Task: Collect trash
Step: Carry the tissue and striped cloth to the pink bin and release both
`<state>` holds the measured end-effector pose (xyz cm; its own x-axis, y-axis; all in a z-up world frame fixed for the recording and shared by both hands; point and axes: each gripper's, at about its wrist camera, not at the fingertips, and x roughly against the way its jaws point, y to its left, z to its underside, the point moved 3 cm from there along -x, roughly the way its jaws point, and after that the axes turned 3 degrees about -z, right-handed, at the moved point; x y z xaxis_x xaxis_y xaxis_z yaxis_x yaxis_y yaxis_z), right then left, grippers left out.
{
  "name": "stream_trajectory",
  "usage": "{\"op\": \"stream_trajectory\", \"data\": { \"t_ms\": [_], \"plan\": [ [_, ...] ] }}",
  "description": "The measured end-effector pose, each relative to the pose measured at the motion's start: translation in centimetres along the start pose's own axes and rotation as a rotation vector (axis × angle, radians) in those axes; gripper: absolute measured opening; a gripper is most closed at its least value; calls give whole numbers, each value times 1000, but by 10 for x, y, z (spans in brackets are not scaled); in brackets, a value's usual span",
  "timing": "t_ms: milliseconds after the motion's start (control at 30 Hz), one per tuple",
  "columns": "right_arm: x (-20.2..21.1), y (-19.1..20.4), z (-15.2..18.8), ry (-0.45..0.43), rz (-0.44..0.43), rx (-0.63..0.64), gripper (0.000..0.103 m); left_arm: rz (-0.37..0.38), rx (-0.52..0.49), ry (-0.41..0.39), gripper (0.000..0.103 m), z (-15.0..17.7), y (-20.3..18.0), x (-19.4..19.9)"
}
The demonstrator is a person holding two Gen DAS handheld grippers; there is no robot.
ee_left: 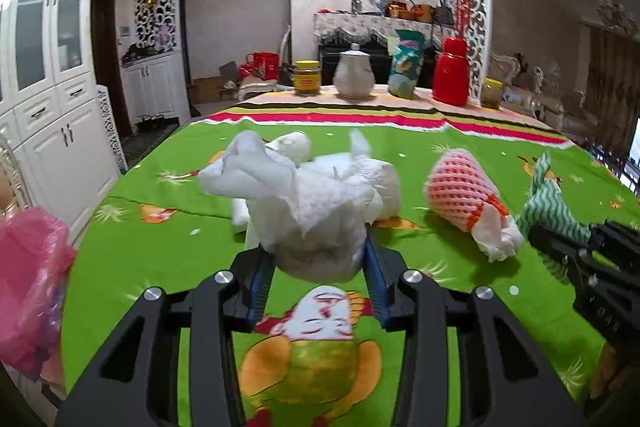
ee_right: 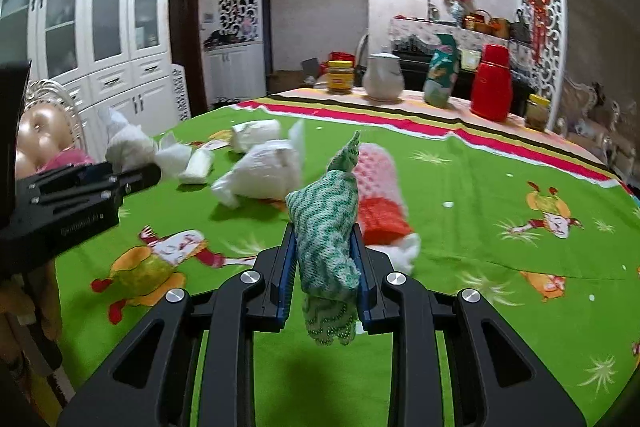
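Observation:
In the left wrist view my left gripper is shut on a crumpled white tissue wad, held above the green tablecloth. More white tissue lies behind it. A pink foam fruit net stuffed with tissue lies to the right. In the right wrist view my right gripper is shut on a green-and-white patterned wad, lifted off the cloth. The pink net lies just behind it, with white tissue wads to the left. My left gripper shows at the left edge with its white wad.
A pink plastic bag hangs at the table's left edge. At the far end stand a yellow-lidded jar, a white teapot, a green packet, a red thermos and a small jar. A chair back is at the left.

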<state>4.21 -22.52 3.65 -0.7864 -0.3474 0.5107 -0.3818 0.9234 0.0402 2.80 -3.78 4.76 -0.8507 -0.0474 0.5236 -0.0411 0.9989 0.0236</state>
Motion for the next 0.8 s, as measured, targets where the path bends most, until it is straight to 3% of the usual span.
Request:
{"op": "stream_trajectory", "data": {
  "t_ms": [533, 800],
  "plan": [
    [-6, 39, 12, 34, -54, 86, 26, -66, 56, -2, 40, 18, 66, 20],
    [-20, 66, 9, 69, -102, 119, 26, -156, 105, -12, 40, 19, 124, 34]
  ]
}}
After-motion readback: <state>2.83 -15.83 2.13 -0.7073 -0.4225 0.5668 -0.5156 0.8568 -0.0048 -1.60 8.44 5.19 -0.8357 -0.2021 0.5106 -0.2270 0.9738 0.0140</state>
